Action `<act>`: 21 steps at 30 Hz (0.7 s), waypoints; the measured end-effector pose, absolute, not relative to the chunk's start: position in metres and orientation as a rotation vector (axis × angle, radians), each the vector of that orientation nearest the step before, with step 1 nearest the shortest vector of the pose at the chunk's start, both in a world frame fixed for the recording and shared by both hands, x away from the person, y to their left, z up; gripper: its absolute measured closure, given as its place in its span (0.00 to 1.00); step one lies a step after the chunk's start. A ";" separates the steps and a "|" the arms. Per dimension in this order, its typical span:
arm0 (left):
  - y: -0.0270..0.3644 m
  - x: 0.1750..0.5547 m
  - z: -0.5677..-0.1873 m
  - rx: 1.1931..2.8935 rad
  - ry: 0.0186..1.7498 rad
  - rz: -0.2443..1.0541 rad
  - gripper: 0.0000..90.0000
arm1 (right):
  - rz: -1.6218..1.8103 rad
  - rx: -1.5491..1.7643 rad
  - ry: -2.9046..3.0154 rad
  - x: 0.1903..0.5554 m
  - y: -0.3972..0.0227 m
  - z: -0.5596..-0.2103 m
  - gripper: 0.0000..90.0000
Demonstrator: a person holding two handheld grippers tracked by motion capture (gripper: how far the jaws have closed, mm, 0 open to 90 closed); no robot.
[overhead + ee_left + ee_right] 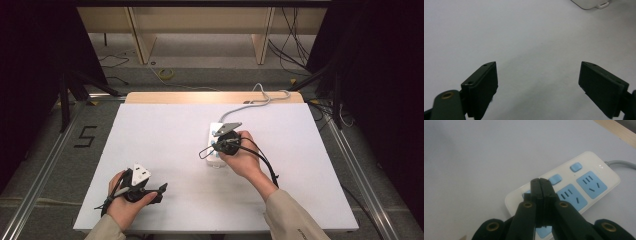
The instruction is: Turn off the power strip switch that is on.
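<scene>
The counter (pixel 150 150) is the largest thing here, a wide white sheet with a wooden edge at the far side. On it, right of the middle and a little toward the far side, lies the power strip (pixel 584 180), white with blue sockets and small blue switches (pixel 555 179). Its grey cable (pixel 255 102) runs away over the far edge of the counter.

I judge the power strip to be a stiff plastic body, rather light, with a smooth and rounded shell, so it can slide on the sheet if I push it from the side. It is not fragile, but the switches are small. I think pressing straight down from above is better than taking hold, and if I must hold it, the two long sides are the place.

My right hand (pixel 245 160) comes over the near end of the strip, wrist bent, so the right hand-held gripper (pixel 540 181) points down at it. Its jaws are pressed together with nothing between them, and the closed tip stands over the row of switches, just beside one of them. Whether it touches the strip I cannot tell.

My left hand (pixel 125 202) rests near the front edge of the counter, well apart from the strip. The left hand-held gripper (pixel 537 82) lies low and level, jaws spread wide and empty, with bare counter between them.
</scene>
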State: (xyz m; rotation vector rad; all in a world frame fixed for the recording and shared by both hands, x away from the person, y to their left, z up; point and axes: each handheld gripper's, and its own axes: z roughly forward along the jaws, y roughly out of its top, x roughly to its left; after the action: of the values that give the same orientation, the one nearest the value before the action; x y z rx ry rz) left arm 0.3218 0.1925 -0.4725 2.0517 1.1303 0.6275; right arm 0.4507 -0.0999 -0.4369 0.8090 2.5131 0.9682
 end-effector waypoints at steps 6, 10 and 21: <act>0.192 0.322 -0.472 2.051 1.130 0.627 0.17 | 0.964 0.808 2.522 0.452 -0.098 -0.438 1.00; 0.192 0.322 -0.472 2.051 1.129 0.627 0.17 | 0.967 0.816 2.522 0.453 -0.096 -0.439 1.00; 0.193 0.322 -0.472 2.051 1.129 0.629 0.17 | 0.951 0.823 2.536 0.455 -0.093 -0.444 1.00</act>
State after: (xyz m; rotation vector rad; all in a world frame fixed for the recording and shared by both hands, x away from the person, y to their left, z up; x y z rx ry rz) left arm 0.3216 0.1926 -0.4719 2.0514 1.1290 0.6287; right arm 0.4550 -0.0927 -0.4436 0.8227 2.5358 0.9514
